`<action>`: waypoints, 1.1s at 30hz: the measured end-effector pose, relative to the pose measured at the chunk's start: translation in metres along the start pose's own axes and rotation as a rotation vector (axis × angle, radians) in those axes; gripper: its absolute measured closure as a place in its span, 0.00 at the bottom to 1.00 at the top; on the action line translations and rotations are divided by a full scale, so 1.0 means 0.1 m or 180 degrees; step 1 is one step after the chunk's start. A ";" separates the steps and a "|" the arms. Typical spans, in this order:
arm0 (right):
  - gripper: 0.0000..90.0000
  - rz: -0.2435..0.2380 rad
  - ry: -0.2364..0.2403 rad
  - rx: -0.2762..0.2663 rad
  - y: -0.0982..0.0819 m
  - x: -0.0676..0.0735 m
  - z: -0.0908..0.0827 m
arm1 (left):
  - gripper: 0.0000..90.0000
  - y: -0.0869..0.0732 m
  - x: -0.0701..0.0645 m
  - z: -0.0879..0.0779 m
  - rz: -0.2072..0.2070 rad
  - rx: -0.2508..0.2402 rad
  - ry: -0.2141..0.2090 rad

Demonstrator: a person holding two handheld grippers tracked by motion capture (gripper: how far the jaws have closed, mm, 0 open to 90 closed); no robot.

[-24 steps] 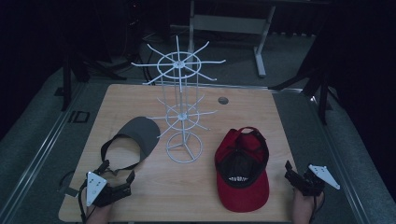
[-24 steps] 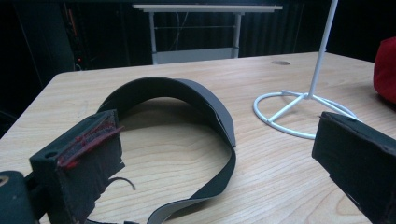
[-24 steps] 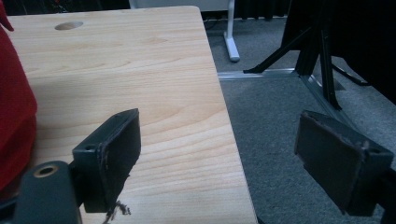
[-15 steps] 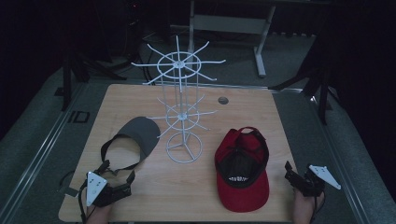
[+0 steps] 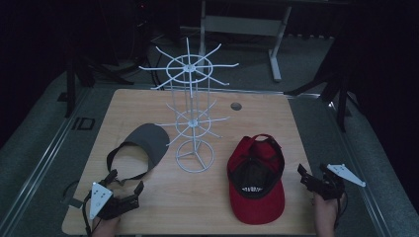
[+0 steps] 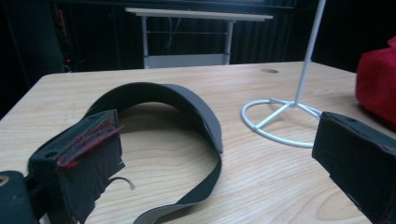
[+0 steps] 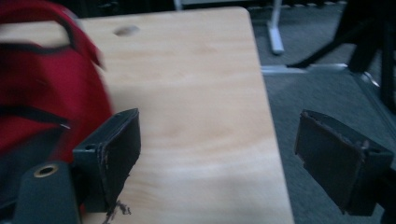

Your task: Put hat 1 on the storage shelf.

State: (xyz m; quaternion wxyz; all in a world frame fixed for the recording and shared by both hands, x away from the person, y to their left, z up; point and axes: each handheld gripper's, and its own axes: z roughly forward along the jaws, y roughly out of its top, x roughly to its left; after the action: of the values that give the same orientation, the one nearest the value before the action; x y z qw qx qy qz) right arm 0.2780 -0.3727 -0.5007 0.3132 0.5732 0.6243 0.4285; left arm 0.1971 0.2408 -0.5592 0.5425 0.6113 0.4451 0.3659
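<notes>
Two pieces of headwear lie on the one bench (image 5: 148,212): one red cap (image 5: 257,180) at about 4 o'clock from the bench's centre, and one grey visor (image 5: 143,145) at about 8 o'clock. One white wire rack (image 5: 190,118) stands between them near the centre, carrying two tiers of spokes on one ring base. One round dark spot (image 5: 236,106) marks the bench top at about 1 o'clock. Two grippers come in at the near edge, one left gripper (image 5: 124,182) at 7 o'clock and one right gripper (image 5: 312,175) at 4 o'clock, each with two fingers.

Both grippers held low — left gripper (image 5: 124,185) and right gripper (image 5: 312,174) with fingers spread wide, empty
</notes>
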 end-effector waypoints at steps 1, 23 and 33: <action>0.16 -0.0014 0.0053 -0.0009 0.06 0.03 -0.01 | 0.03 0.00 -0.01 0.00 0.0004 0.0006 -0.0011; 0.14 -0.0402 0.0655 0.0427 0.45 0.52 0.52 | 0.04 0.05 -0.04 -0.02 -0.0135 0.0178 -0.0029; 0.15 -0.0453 0.0886 0.0823 0.36 0.53 0.89 | 0.02 0.05 -0.08 -0.01 -0.0049 0.0251 -0.0069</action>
State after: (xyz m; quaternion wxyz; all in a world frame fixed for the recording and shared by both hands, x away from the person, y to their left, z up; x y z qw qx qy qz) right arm 0.3647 -0.3057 -0.5020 0.1771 0.4983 0.7503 0.3967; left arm 0.1943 0.2337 -0.5542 0.5256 0.6327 0.4578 0.3372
